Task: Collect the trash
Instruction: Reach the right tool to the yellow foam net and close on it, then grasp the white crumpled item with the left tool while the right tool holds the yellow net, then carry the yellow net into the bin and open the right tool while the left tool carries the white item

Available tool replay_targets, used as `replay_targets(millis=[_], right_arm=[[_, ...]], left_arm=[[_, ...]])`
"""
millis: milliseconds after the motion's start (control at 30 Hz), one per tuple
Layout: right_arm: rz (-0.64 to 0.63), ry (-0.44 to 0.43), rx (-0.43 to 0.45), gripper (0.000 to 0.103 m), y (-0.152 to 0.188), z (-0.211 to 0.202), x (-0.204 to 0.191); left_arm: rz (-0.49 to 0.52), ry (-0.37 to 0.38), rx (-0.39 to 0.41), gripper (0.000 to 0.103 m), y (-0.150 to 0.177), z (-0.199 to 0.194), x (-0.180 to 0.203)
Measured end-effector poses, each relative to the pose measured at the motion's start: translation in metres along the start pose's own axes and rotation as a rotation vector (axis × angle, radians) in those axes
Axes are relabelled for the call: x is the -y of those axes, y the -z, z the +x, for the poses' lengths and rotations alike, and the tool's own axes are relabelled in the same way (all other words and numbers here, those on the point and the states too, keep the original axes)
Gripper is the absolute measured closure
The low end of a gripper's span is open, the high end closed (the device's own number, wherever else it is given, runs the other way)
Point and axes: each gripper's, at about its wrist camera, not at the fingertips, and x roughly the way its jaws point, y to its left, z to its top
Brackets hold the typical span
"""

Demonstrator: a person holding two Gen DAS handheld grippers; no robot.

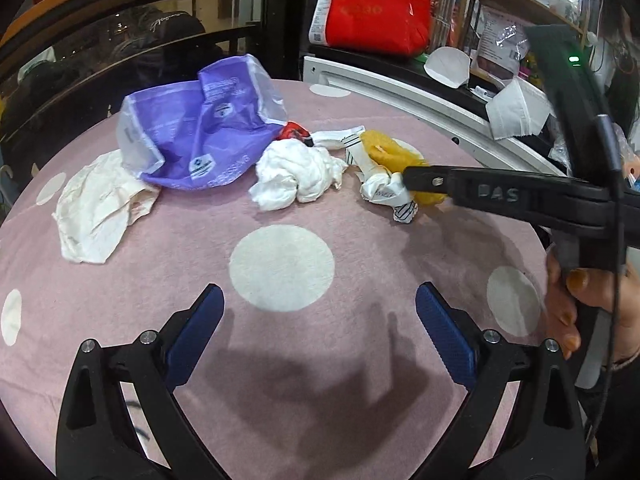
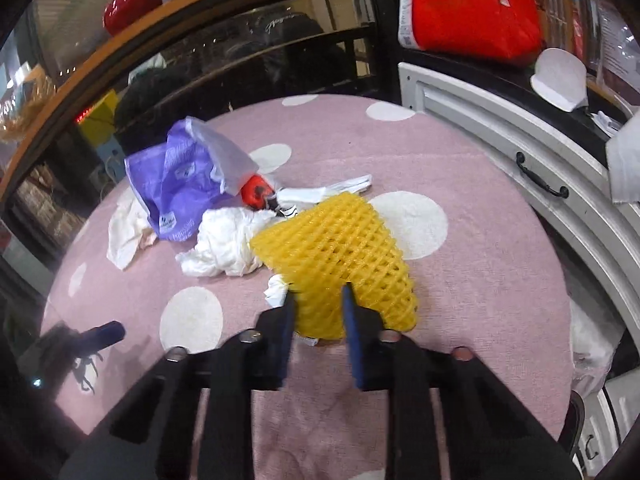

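Trash lies on a pink dotted tablecloth (image 1: pixel 352 240): a purple plastic bag (image 1: pixel 188 136) (image 2: pixel 176 184), a cream crumpled paper (image 1: pixel 96 208), a white tissue wad (image 1: pixel 296 176) (image 2: pixel 224 240), a red wrapper (image 1: pixel 294 132), a white striped wrapper (image 1: pixel 380 192) and a yellow foam net (image 1: pixel 380 148) (image 2: pixel 344 248). My right gripper (image 2: pixel 318 296) (image 1: pixel 414 178) is shut on the near edge of the yellow net, which sits between its blue pads. My left gripper (image 1: pixel 320 308) stands open over bare cloth, short of the pile, with nothing in it.
A white drawer front with a black handle (image 2: pixel 540 176) curves along the table's right side. Behind it stand a red bag (image 1: pixel 372 8) and white face masks (image 1: pixel 516 110). A dark glass cabinet (image 1: pixel 120 48) borders the far edge. A hand (image 1: pixel 576 312) holds the right gripper.
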Motion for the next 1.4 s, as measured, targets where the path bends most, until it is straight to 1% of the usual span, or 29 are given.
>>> replay_targets(millis=[67, 133, 300, 367, 433, 500, 533, 567, 600, 633, 667, 700, 733, 800, 967, 1167, 1267, 1400], right_arm=[[-0.005, 0.016, 0.037, 0.090, 0.001, -0.009, 0.003], [-0.001, 0.004, 0.055, 0.092, 0.002, -0.018, 0.008], [0.025, 0.008, 0.105, 0.093, 0.010, -0.044, 0.023], [0.043, 0.008, 0.115, 0.093, 0.013, -0.050, 0.028], [0.055, 0.011, 0.125, 0.093, 0.017, -0.057, 0.032], [0.061, 0.017, 0.133, 0.093, 0.021, -0.063, 0.035], [0.063, 0.023, 0.139, 0.093, 0.025, -0.067, 0.036], [0.060, 0.027, 0.138, 0.093, 0.027, -0.070, 0.038], [0.060, 0.032, 0.141, 0.093, 0.029, -0.072, 0.039], [0.060, 0.040, 0.145, 0.093, 0.032, -0.075, 0.040], [0.061, 0.044, 0.147, 0.093, 0.034, -0.077, 0.041], [0.066, 0.048, 0.151, 0.093, 0.036, -0.080, 0.044], [0.071, 0.050, 0.154, 0.093, 0.037, -0.082, 0.045], [0.081, 0.047, 0.162, 0.093, 0.040, -0.087, 0.049], [0.086, 0.051, 0.188, 0.093, 0.049, -0.101, 0.052], [0.097, 0.052, 0.212, 0.093, 0.065, -0.121, 0.052], [0.103, 0.054, 0.221, 0.093, 0.075, -0.133, 0.052], [0.110, 0.059, 0.229, 0.093, 0.088, -0.148, 0.052]], left_arm=[[-0.003, 0.010, -0.004, 0.008, -0.006, 0.008, 0.003], [-0.016, 0.036, -0.012, 0.008, -0.016, 0.017, 0.006], [-0.033, 0.089, -0.028, 0.008, -0.039, 0.042, 0.022], [-0.035, 0.080, -0.031, 0.008, -0.047, 0.054, 0.028], [-0.036, 0.073, -0.032, 0.010, -0.056, 0.064, 0.035], [-0.033, 0.065, -0.031, 0.021, -0.064, 0.073, 0.041], [-0.034, 0.060, -0.032, 0.024, -0.067, 0.076, 0.043], [-0.038, 0.064, -0.035, 0.030, -0.069, 0.079, 0.044], [-0.042, 0.072, -0.038, 0.041, -0.070, 0.082, 0.045], [-0.046, 0.071, -0.042, 0.046, -0.071, 0.084, 0.046], [-0.050, 0.065, -0.045, 0.055, -0.071, 0.085, 0.046], [-0.056, 0.064, -0.049, 0.061, -0.070, 0.086, 0.046], [-0.061, 0.068, -0.052, 0.062, -0.069, 0.086, 0.045], [-0.065, 0.068, -0.041, 0.064, -0.065, 0.080, 0.044], [-0.036, 0.068, 0.009, 0.065, -0.052, 0.050, 0.048], [-0.014, 0.108, 0.067, 0.065, -0.032, 0.008, 0.060], [0.014, 0.114, 0.086, 0.065, -0.019, -0.009, 0.069], [0.020, 0.149, 0.091, 0.065, -0.001, -0.027, 0.080]])
